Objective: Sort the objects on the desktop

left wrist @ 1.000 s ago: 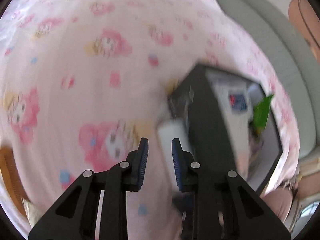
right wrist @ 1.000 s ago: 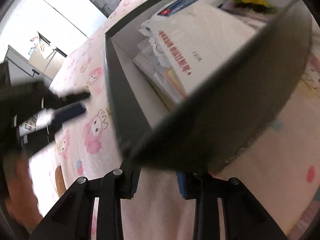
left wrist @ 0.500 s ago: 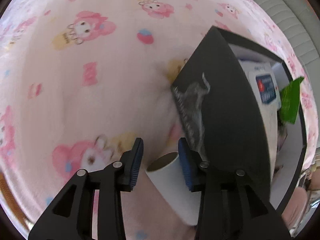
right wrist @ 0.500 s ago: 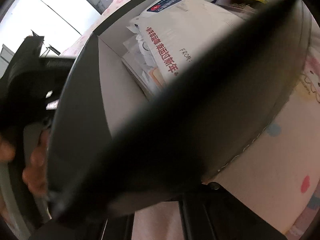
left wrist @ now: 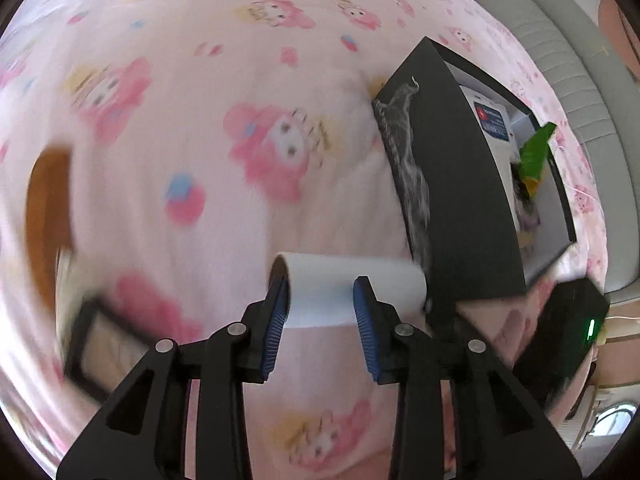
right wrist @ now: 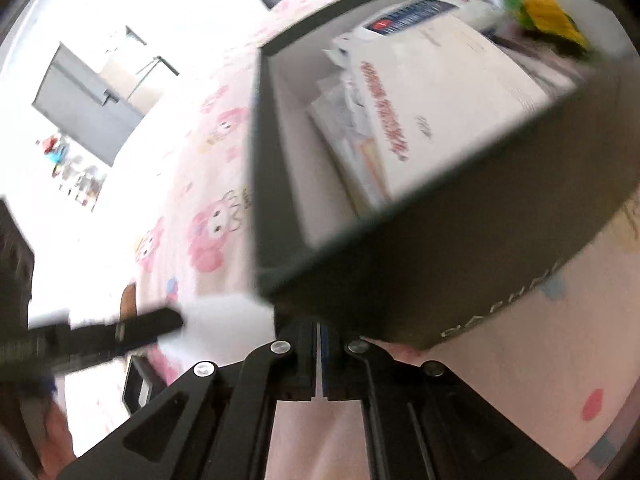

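A: Where is the white roll [left wrist: 348, 286]?

B: It lies on its side between the blue pads [left wrist: 365, 312] of the left tongs [left wrist: 320, 306], right next to the black box [left wrist: 460, 184]. The tongs are partly open. The left pad touches the open end of the roll, but the picture is too blurry to tell if they squeeze it. The jaws opened a bit wider just a moment ago.

A: And the right tongs [right wrist: 319, 354]?

B: They are shut tight, at the near corner of the black box. I cannot tell if the box wall is pinched between them.

A: What is inside the box?

B: A white packet with red letters [right wrist: 424, 108], and something green and yellow [right wrist: 540, 4] at the far end.

A: What is under the box?

B: A pink cloth with bunny pictures [left wrist: 224, 128].
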